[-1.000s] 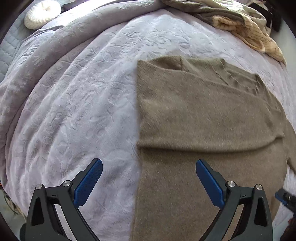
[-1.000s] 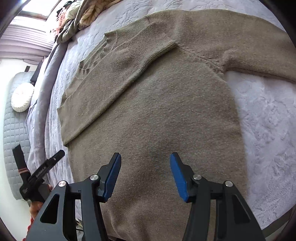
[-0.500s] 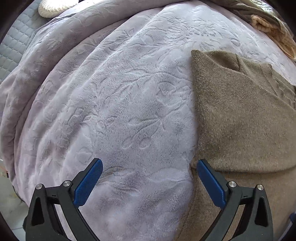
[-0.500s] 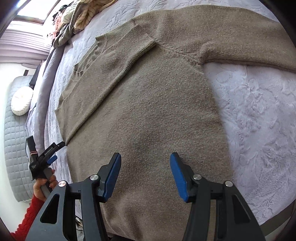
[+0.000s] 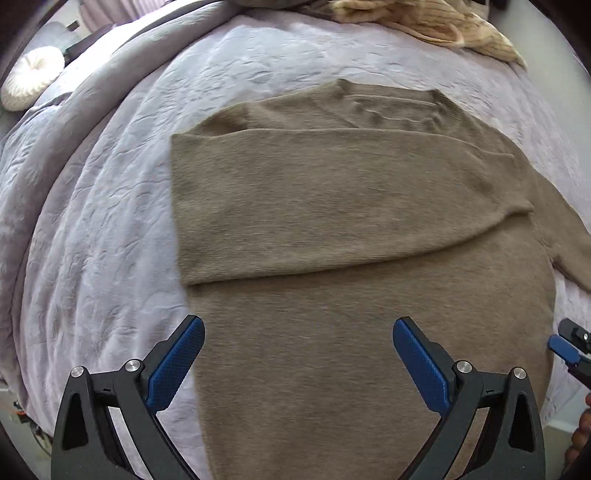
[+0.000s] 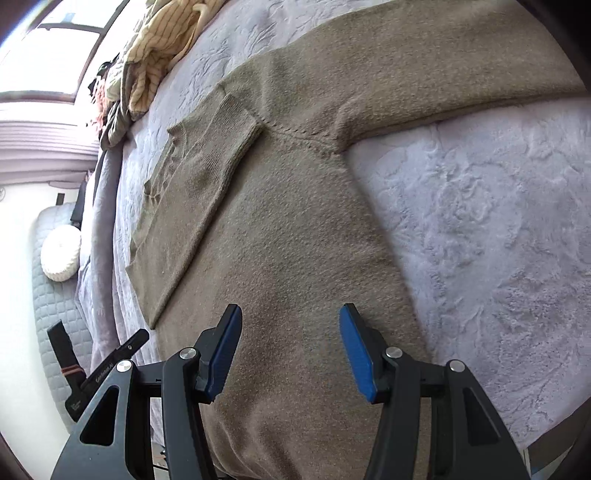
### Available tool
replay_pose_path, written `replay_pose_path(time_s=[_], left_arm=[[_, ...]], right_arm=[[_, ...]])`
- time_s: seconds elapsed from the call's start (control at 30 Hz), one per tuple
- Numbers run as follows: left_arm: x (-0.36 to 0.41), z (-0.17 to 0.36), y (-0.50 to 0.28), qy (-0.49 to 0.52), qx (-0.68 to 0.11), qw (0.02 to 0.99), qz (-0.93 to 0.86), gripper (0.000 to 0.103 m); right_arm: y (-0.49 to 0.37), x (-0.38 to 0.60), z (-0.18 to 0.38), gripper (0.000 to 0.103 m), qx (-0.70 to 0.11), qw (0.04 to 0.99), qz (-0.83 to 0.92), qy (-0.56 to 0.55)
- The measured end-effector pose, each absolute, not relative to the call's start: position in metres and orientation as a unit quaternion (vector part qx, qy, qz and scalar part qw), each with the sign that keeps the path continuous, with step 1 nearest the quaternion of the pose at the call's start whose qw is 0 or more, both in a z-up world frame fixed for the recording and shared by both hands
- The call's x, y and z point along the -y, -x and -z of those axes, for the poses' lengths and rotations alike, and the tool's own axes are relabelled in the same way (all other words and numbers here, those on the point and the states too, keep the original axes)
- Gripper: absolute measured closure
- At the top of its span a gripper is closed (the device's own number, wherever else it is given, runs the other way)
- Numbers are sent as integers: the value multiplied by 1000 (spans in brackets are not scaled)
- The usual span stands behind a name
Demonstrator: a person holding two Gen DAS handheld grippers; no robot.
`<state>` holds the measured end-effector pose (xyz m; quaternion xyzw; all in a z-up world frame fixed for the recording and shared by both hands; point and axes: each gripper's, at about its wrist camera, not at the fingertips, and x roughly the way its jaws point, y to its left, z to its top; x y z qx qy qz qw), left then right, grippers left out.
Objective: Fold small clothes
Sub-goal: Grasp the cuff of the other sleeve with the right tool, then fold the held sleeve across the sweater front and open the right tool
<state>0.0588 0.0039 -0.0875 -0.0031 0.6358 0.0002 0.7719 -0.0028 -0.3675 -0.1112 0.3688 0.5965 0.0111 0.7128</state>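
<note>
Directly below the left gripper (image 5: 297,363), whose blue-padded jaws stand wide apart and empty, lies the lower body of the olive-brown knitted wool sweater (image 5: 332,295), spread flat on the pale lilac embossed bedspread (image 5: 103,221). The right gripper (image 6: 290,349) hangs over the same hem area, its jaws parted to a moderate gap with nothing between them.

Just ahead of the left gripper, one sleeve (image 5: 332,199) is already folded across the chest. Ahead and to the right of the right gripper, the other sleeve (image 6: 461,74) lies stretched out on the bedspread.

Handling: the knit is judged soft, limp, light and non-slip; it will sag and stretch if lifted by one point. Recommended grip: pinch the outstretched sleeve near its cuff, or take the hem at both corners.

Beyond the collar lies a heap of cream striped clothing (image 5: 424,18).
</note>
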Motion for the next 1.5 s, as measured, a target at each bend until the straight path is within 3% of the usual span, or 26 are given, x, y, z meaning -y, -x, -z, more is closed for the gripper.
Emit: replay_pose_path(time_s=[0.1,0.87,0.9,0.93,0.97,1.0,1.2,1.5], left_arm=[[34,88,-60,-15,-638,769,37,0],[161,95,-87,-27,-641,757,125,0],[163,96,-88,-27,-641,756,126,0],[163,97,-89,-24,-643,755,126,0],[164,98,-89,-20,-644,754,126,0],[163,99,-90,-13,-646,753,125,0],[142,93,-87,15,-637,763,112,0],[85,87,-85,59,-621,778,70,0]], right_arm=[[11,395,113,33,-571,713,4,-407],[32,652,107,34,-329,712,175,-596],[32,656,110,38,-320,704,173,-610],[31,656,113,59,-312,694,168,-626],[30,656,116,88,-308,685,160,-640],[29,656,119,97,-300,678,152,-654],[-1,634,95,97,-282,704,54,-650],[-124,508,32,97,-351,769,-119,-522]])
